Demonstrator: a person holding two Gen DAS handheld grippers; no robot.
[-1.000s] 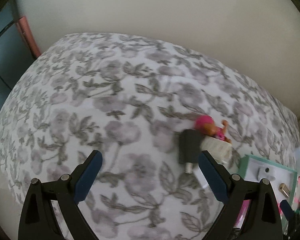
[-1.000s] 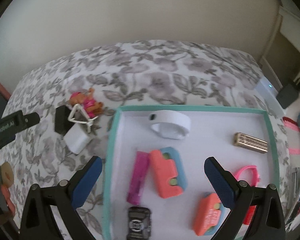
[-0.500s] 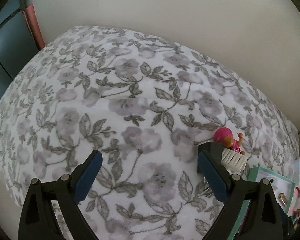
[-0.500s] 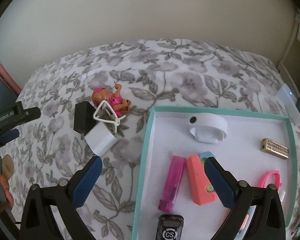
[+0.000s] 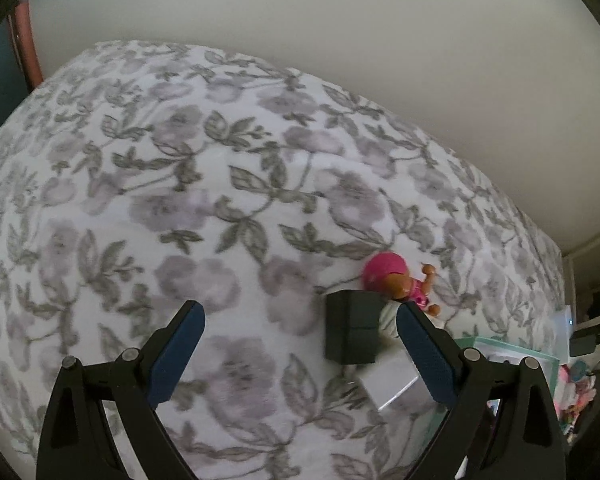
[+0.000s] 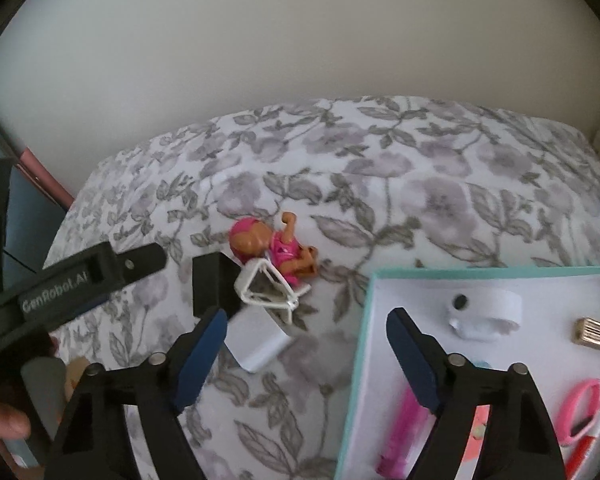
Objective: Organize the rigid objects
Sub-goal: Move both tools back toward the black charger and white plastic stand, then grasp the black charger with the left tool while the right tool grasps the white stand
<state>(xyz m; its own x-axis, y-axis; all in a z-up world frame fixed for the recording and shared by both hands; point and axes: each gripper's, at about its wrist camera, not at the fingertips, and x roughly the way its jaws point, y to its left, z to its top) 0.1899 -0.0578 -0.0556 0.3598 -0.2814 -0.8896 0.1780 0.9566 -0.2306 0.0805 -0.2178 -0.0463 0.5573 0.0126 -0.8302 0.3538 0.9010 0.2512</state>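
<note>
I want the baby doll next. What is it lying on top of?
The doll lies on the flowered cover, its legs over a white wire frame. Beside it sit a black block and a white block. What's beneath its back is hidden.

floral bedspread, plain wall, seemingly cream

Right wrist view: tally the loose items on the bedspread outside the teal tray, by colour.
Black: 1, block
White: 2, box, wire frame
Pink: 1, doll
Total: 4
</note>
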